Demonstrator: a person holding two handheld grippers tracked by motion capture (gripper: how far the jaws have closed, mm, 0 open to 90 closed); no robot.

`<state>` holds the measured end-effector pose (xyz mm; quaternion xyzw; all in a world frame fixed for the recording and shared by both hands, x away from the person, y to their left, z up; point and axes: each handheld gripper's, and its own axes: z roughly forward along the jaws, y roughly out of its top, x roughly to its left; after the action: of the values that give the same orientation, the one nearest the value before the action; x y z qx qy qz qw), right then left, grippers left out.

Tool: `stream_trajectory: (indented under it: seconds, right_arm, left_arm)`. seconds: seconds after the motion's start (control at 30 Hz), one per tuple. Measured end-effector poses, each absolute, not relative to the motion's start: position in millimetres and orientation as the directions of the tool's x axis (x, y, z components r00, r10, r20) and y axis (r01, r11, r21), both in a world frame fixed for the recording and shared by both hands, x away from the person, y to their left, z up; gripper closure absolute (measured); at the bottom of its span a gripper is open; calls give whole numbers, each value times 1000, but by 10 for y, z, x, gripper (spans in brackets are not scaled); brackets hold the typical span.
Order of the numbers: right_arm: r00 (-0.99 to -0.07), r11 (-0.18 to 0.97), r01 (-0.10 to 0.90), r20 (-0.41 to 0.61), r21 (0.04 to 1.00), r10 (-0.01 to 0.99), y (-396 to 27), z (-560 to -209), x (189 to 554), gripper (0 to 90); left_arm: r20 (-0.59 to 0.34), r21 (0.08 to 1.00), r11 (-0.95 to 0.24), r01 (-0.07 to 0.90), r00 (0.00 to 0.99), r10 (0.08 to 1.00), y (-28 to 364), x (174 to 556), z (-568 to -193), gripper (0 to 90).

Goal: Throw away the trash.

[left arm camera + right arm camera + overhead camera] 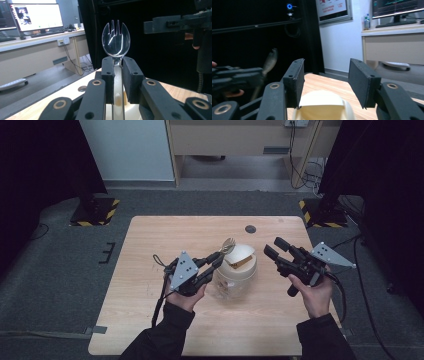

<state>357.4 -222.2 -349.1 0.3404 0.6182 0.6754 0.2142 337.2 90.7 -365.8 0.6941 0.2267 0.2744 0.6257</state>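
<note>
Left gripper view: the left gripper (117, 72) pinches a clear spork (116, 40) upright (tines up); the right gripper (324, 82) hangs spread above the cream jar (322, 105)

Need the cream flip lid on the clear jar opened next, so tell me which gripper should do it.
Right. The right gripper is open and empty, its jaws framing the cream flip lid of the clear plastic jar. The left gripper is shut on the clear plastic spork.
</note>
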Motion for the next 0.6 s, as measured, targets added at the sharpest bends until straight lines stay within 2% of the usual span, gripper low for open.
stream_trajectory:
  seconds: [0.27, 0.5, 0.6]
  right_arm:
    - [-720, -156, 163, 226, 974, 657, -2116, -3470, 3540, 510]
    - [-748, -160, 204, 259, 966, 611, -2078, -3497, 3525, 575]
    - [-754, -151, 222, 268, 963, 600, -2063, -3511, 3525, 631]
  left_arm:
    - [115, 990, -137, -36, 773, 624, 616, 3381, -3695, 798]
    - [132, 987, -154, -48, 791, 598, 424, 3377, -3724, 798]
    - [144, 986, -154, -65, 795, 589, 363, 3354, -3715, 797]
